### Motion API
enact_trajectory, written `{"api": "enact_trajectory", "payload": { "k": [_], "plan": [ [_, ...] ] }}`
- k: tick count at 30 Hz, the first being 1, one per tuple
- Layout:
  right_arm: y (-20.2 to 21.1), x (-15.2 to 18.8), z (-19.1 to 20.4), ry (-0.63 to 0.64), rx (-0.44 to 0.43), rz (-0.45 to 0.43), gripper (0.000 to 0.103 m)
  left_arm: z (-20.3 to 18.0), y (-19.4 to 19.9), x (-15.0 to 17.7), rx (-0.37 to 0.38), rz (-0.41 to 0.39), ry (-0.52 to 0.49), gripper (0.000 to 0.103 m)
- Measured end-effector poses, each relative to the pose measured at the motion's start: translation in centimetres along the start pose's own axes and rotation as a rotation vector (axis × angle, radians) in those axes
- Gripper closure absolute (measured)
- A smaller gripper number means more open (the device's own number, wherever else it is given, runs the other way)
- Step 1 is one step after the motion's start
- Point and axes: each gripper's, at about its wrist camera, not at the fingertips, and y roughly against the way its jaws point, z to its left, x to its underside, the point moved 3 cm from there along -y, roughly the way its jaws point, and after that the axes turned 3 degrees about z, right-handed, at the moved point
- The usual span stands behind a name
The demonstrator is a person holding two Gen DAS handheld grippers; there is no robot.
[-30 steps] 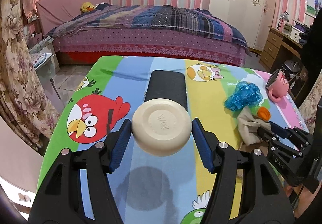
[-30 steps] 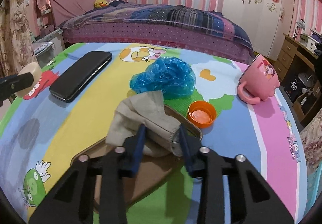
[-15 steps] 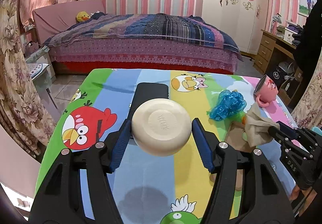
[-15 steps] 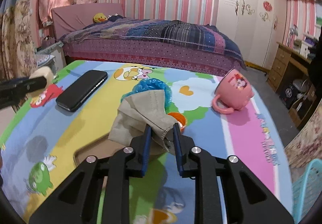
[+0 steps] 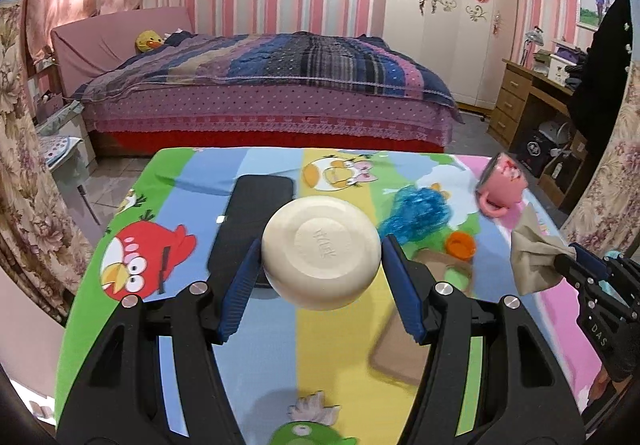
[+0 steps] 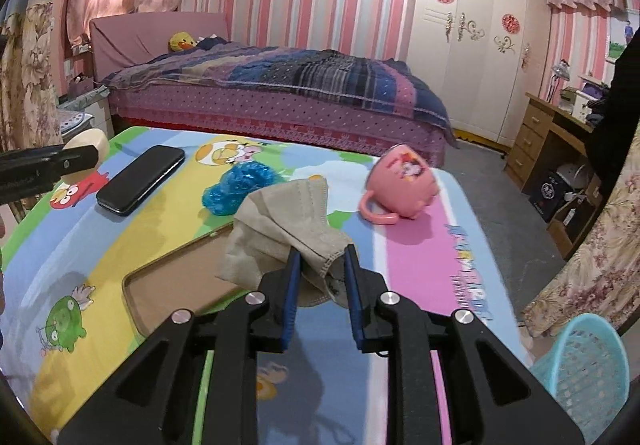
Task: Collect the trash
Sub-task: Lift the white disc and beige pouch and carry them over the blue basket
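Note:
A cream round puck point(image 5: 320, 251) hangs above the cartoon tablecloth, and my left gripper point(image 5: 321, 245) is shut on its sides. A crumpled beige face mask point(image 6: 280, 221) dangles in the air from my right gripper point(image 6: 322, 257), which is shut on its edge. In the left wrist view the mask point(image 5: 532, 257) and the right gripper point(image 5: 576, 261) show at the far right. On the cloth lie a wad of blue plastic point(image 6: 238, 185) and, in the left wrist view, an orange cap point(image 5: 460, 245).
A black phone point(image 6: 140, 179) lies left of the blue wad. A pink mug point(image 6: 400, 185) lies on its side near the table's right edge. A brown board point(image 6: 180, 281) sits under the mask. A teal basket point(image 6: 580, 361) stands on the floor at right. A bed point(image 5: 260, 85) is beyond.
Both grippers have risen and drawn back from the table. The right one pinched tighter and lifted the mask off the brown board; the teal basket has come into view.

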Motion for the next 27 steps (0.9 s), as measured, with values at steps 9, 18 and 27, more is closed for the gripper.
{"api": "enact_trajectory", "payload": {
  "k": [9,18,27],
  "plan": [
    [3.1,0.9,-5.8,-0.079,0.065,-0.019,0.081,-5.1,0.3,-0.2,0.083,-0.015,-0.037,0.042],
    [5.5,3.2,-11.4,-0.137,0.149,-0.014,0.081,-10.5,0.3,0.7,0.136,-0.007,-0.087,0.042],
    [7.7,6.4,-17.3,-0.201,0.224,0.001,0.081,-15.4,0.3,2.8,0.157,0.0,-0.201,0.042]
  ]
}}
